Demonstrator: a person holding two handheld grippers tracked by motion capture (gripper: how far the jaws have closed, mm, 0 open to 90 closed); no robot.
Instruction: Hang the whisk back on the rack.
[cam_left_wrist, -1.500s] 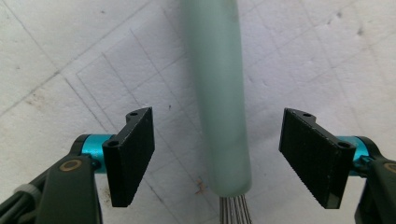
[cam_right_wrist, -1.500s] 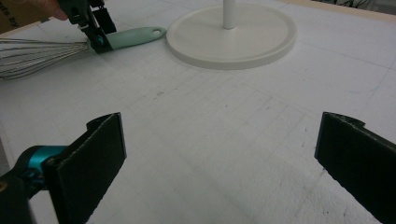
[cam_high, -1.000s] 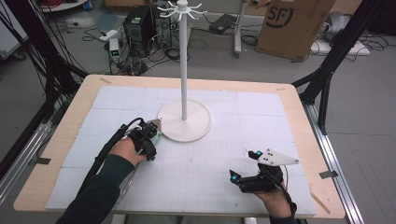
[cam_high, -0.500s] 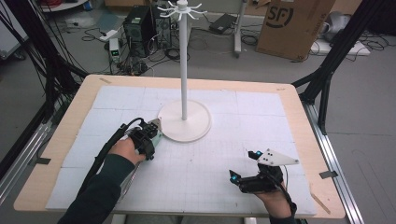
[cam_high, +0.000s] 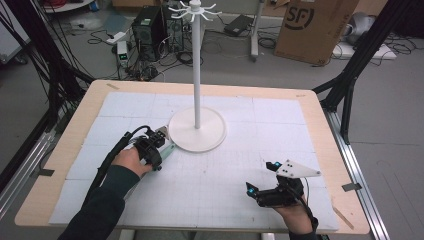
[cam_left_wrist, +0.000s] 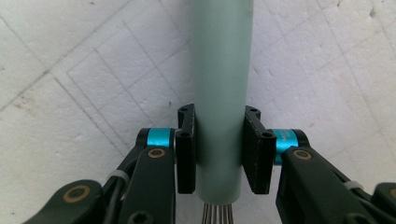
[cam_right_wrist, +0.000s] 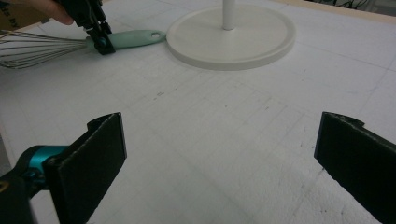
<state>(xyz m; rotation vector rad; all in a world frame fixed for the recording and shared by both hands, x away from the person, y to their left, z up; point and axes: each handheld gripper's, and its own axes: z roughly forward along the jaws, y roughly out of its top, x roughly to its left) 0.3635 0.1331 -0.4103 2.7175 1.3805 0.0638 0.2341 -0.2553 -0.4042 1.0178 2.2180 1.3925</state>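
- While I watch from the high view, my left hand-held gripper (cam_high: 159, 145) lies low over the tabletop (cam_high: 70, 145), forearm coming in from the bottom left and angled toward the stand's base (cam_high: 197, 131).
- Its jaws have just been closing, and the left gripper view shows both pads pressed on the mint-green handle (cam_left_wrist: 223, 93) of the whisk (cam_right_wrist: 70, 44), so it is clenched on that handle near the end where the wires (cam_left_wrist: 218, 215) come out.
- From the right gripper view I see the whisk lying flat on the white foam mat (cam_right_wrist: 196, 140), wires toward the tabletop's left side, the handle's tip with its hanging hole just beside the base rim; I cannot tell if they touch.
- My right hand-held gripper (cam_high: 261, 181) rests near the front right of the tabletop, wrist coming in from the bottom edge, jaws pointing left and toward the stand, the grey three-cornered plate (cam_high: 296, 170) on top.
- Its jaws stand wide apart with nothing between them: released.
- Open mat lies between the two grippers, which are well apart.
- A white pole (cam_high: 196, 70) rises from the base with hooks (cam_high: 194, 9) at its top, well above both hands.
- Bare wooden edge frames the mat on every side.
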